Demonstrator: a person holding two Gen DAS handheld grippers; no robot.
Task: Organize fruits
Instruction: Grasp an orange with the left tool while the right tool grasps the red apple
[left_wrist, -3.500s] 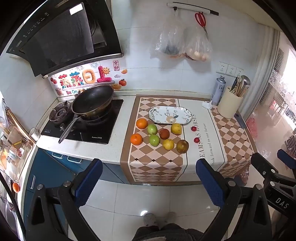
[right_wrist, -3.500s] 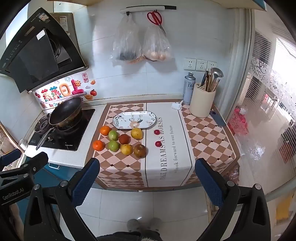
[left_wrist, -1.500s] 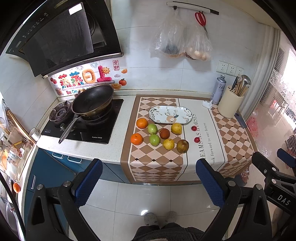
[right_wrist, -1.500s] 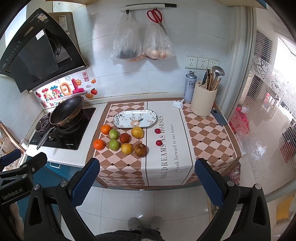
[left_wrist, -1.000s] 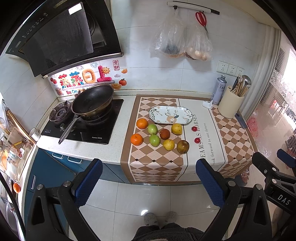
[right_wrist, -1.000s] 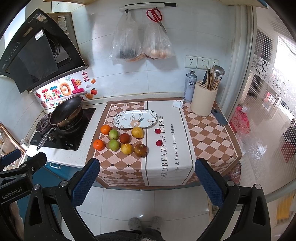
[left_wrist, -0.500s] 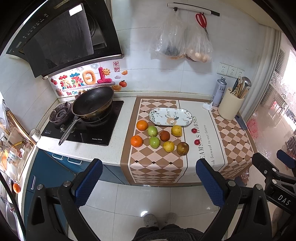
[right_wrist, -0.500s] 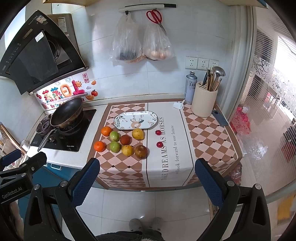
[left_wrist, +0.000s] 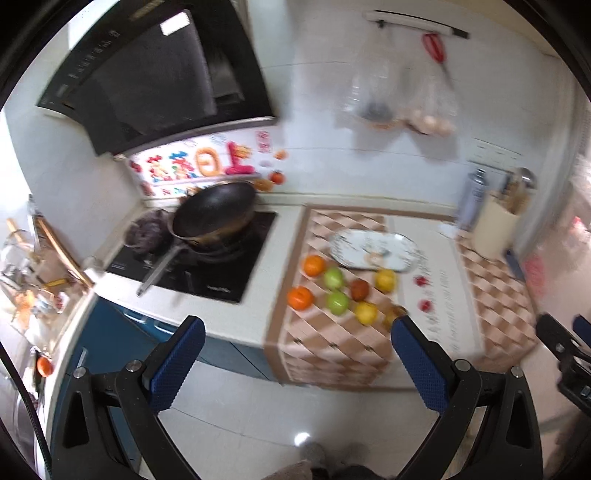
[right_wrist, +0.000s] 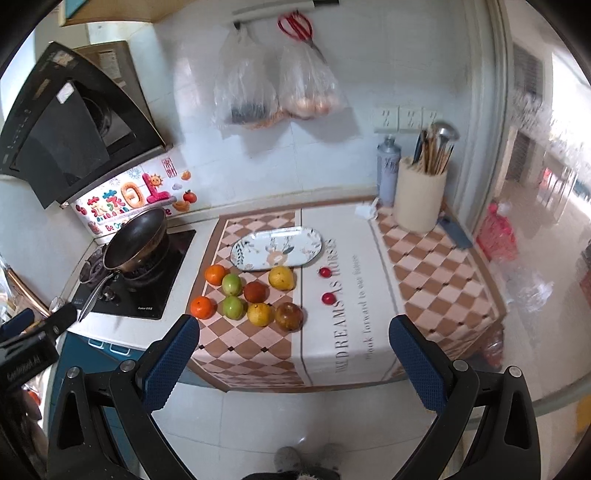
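Observation:
Several fruits lie in two rows on the checkered cloth: two oranges, two green apples, a red apple, two yellow fruits and a brown fruit. Two small red fruits lie to their right. An empty oval patterned plate sits behind them. The fruits and plate also show, blurred, in the left wrist view. My left gripper and right gripper are open and empty, in front of the counter, above the floor.
A stove with a dark wok stands left of the cloth. A utensil crock and a spray can stand at the back right. Two plastic bags hang on the wall. The counter's front edge lies just ahead of both grippers.
Both grippers have moved forward toward the counter. The left view has swung and is blurred. The fruits and plate have not moved.

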